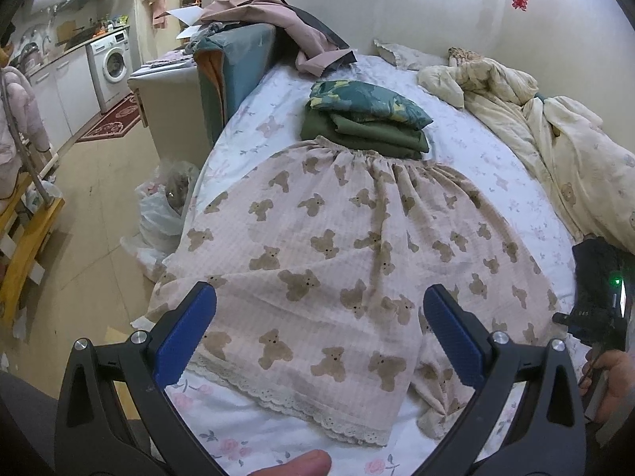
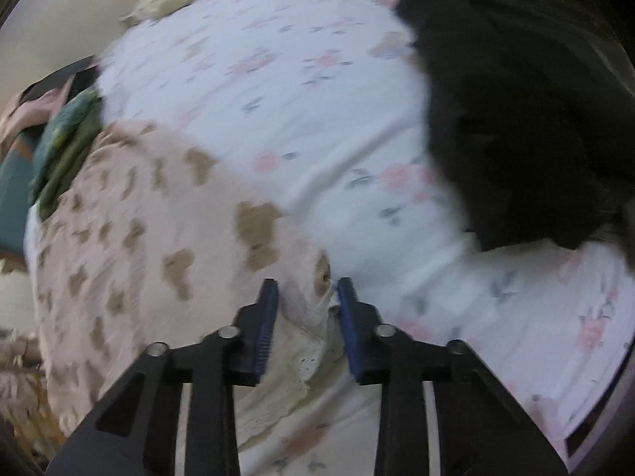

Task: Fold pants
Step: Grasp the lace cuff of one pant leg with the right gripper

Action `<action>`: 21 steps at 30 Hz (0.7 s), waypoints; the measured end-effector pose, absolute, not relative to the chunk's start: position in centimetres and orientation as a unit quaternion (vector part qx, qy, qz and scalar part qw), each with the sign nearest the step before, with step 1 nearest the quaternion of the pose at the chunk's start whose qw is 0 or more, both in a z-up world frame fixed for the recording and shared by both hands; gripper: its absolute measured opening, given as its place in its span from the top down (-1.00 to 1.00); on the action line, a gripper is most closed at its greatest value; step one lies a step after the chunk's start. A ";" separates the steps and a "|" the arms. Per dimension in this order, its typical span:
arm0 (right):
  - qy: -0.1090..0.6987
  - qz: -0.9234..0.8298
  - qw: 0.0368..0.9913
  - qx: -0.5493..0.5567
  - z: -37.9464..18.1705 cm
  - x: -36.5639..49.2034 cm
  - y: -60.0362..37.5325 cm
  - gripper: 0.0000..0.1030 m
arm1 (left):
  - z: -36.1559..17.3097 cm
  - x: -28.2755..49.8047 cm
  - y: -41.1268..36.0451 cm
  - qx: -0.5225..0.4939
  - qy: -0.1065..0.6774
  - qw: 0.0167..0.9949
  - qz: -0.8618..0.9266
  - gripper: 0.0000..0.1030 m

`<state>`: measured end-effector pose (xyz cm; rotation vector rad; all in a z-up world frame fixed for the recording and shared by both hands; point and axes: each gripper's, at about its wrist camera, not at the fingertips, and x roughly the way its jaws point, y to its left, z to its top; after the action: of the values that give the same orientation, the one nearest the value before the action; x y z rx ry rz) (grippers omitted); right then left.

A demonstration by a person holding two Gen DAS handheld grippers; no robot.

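Pink pants (image 1: 337, 246) with brown teddy bears and lace hems lie flat on the floral bed sheet (image 1: 254, 436), waistband far, legs near. My left gripper (image 1: 319, 317) is open and empty, held above the left leg near its hem. My right gripper (image 2: 307, 297) has its blue fingers (image 2: 266, 317) closed on a bunched fold of the pants (image 2: 158, 238) at the right leg's lace hem. The right wrist view is motion-blurred. The right gripper's body (image 1: 599, 297) shows at the right edge of the left wrist view.
A folded stack of green clothes (image 1: 365, 119) sits just beyond the waistband. A cream quilt (image 1: 555, 150) is heaped along the bed's right side. A dark garment (image 2: 516, 119) lies on the sheet at right. The bed's left edge drops to a floor with plastic bags (image 1: 162, 206).
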<state>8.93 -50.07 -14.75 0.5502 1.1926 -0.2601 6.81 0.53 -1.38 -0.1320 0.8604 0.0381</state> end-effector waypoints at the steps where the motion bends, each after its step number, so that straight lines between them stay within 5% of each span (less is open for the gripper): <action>1: 0.556 -0.113 0.785 0.249 -14.8 9.1 -49.8 0.93 | -1.4 7.0 0.4 -0.064 0.419 0.906 0.017 -1.00; 12: 0.493 -0.039 0.832 0.252 -8.4 7.6 -45.8 0.95 | -2.2 11.4 -2.1 -0.025 0.471 0.882 -0.009 -1.00; 21: 0.468 0.041 0.843 0.260 -6.7 7.8 -42.2 0.94 | -3.7 26.0 -10.7 -0.004 0.548 0.834 -0.067 -0.97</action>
<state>7.75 -42.18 -6.71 0.5482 0.9890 0.0872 26.00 -10.68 -3.74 -0.0085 1.1621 -0.1409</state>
